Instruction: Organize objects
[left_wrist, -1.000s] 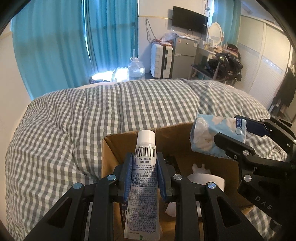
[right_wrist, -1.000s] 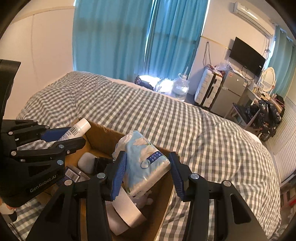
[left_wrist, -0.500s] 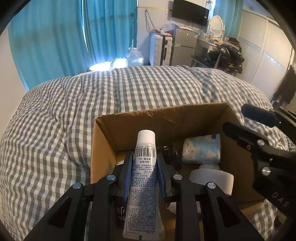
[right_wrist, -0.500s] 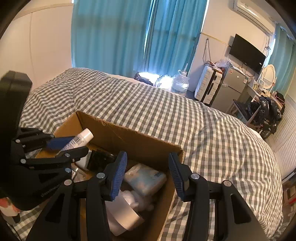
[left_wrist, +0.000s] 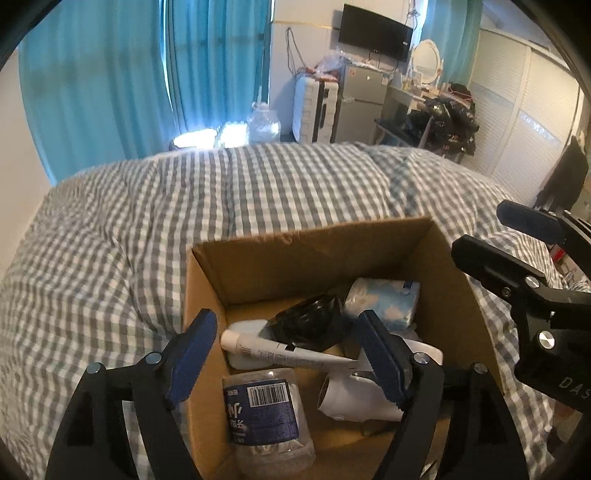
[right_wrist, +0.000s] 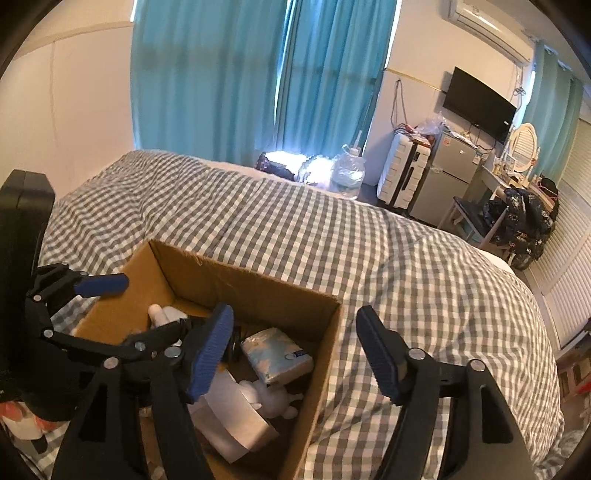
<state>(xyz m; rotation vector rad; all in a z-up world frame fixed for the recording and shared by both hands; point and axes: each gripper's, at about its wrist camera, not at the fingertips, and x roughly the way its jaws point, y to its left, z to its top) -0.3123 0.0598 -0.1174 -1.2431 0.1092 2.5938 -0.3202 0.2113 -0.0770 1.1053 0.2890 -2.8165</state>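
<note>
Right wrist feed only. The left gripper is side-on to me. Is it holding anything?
Observer: No. The left wrist view shows the left gripper open with nothing between its fingers. A white tube lies flat inside the cardboard box.
Operator: I see just a white cap. What's next to the tube?
Observer: A crumpled black bag lies against its far side.
Operator: My own finger blocks the near side of the box. Anything there?
Observer: A clear plastic bottle with a dark blue label, at the near left corner.
</note>
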